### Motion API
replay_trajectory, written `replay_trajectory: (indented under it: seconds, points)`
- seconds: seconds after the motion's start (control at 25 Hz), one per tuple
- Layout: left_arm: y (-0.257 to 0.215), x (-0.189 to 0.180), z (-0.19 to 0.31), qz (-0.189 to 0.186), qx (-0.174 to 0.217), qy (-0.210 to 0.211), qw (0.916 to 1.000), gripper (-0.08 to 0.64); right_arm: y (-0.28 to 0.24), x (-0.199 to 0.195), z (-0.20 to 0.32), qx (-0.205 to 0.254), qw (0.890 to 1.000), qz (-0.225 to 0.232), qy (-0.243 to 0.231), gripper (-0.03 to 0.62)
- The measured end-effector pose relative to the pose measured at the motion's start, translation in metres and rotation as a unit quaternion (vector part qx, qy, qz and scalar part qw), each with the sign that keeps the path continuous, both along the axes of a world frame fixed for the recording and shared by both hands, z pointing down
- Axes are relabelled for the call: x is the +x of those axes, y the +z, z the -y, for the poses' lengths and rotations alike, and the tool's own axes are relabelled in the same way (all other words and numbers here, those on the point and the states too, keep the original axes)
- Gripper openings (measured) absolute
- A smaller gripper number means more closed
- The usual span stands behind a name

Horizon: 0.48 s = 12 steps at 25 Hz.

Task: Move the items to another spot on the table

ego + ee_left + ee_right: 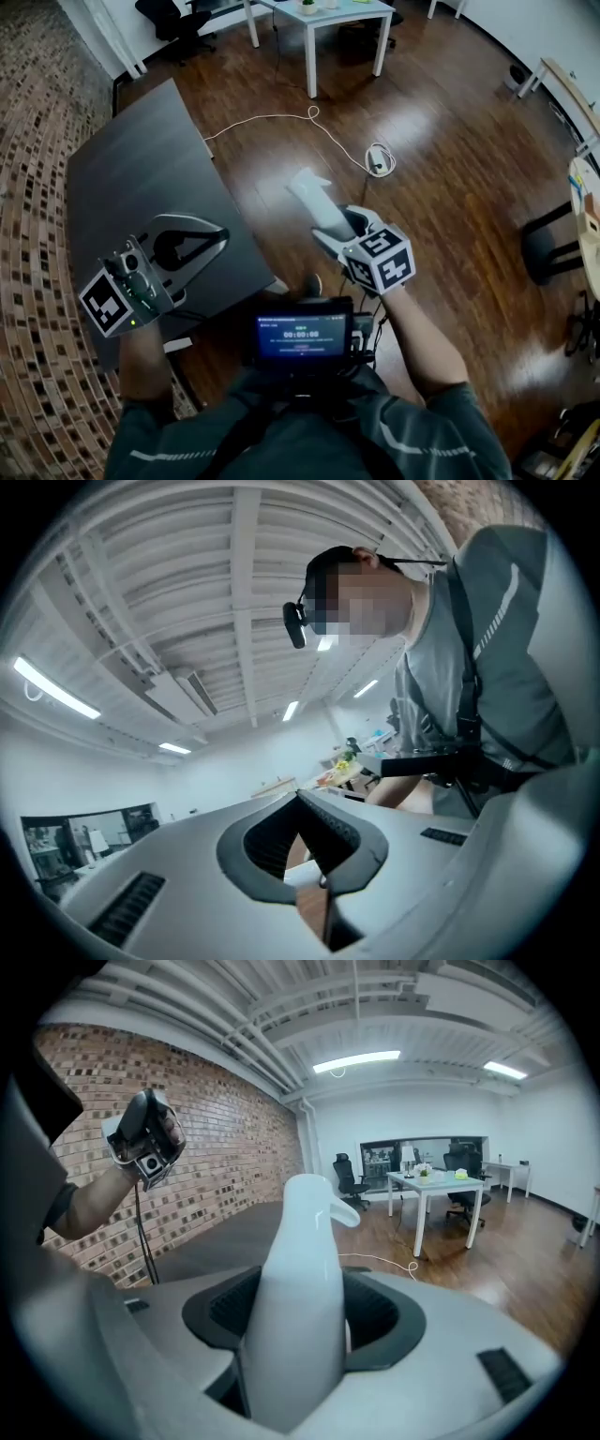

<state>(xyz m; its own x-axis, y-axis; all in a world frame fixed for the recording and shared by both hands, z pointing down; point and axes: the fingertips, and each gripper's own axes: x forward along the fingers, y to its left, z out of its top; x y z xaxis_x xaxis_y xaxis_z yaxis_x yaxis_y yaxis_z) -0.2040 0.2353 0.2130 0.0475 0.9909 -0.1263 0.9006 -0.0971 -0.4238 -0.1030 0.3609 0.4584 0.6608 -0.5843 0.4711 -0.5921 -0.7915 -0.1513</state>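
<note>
- Currently, a person is holding two grippers, one in each hand, seen from above in the head view.
- The right gripper (pixel 330 228), at centre right of that frame, is grasping one white pitcher (pixel 312 199). Both jaws are pressing against the pitcher's sides, and its spouted end is sticking out beyond them.
- The pitcher is hanging in the air over the wood floor (pixel 441 141), to the right of the one dark table (pixel 141 178) and clear of it.
- The left gripper (pixel 221 239), at lower left, is hovering over the dark table. Its jaws are closed tip to tip and are carrying nothing.
- Two marker cubes are showing, one on each gripper: the left cube (pixel 112 300) at lower left and the right cube (pixel 384 261) just right of centre.
- One small screen (pixel 302 336) is glowing at bottom centre, at the person's chest.
- One white cable (pixel 272 117) is lying on the floor in the upper middle, running to one white power strip (pixel 380 161).
- One white table (pixel 323 19) is standing at the top edge.
- Seen in the right gripper view, the pitcher (pixel 305 1232) is filling the middle of the frame between the right gripper's (pixel 305 1312) dark pads, while the left gripper (pixel 145 1147) is showing at upper left in front of a brick wall (pixel 225 1119).
- Seen in the left gripper view, the left gripper's (pixel 300 803) two pads are meeting at their far point, with only floor showing through the gap behind it.
</note>
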Motion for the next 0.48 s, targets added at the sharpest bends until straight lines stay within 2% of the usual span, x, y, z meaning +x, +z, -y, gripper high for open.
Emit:
replay_trajectory:
  seconds: [0.08, 0.16, 0.32, 0.48]
  points:
    - [0.004, 0.011, -0.013, 0.008, 0.007, 0.026, 0.9996, -0.006, 0.003, 0.018, -0.007, -0.002, 1.0, 0.0, 0.002, 0.279]
    - [0.005, 0.031, -0.022, 0.013, -0.003, 0.032, 0.9994, -0.006, 0.004, 0.04, -0.013, -0.007, 1.0, -0.002, 0.001, 0.279]
    - [0.01, 0.086, -0.036, 0.027, -0.011, 0.006, 0.9996, -0.006, 0.003, 0.087, -0.026, -0.014, 1.0, 0.011, -0.011, 0.279]
    - [0.011, 0.126, -0.042, 0.046, -0.016, 0.006, 0.9988, -0.006, 0.007, 0.131, -0.028, -0.039, 0.998, 0.025, -0.041, 0.279]
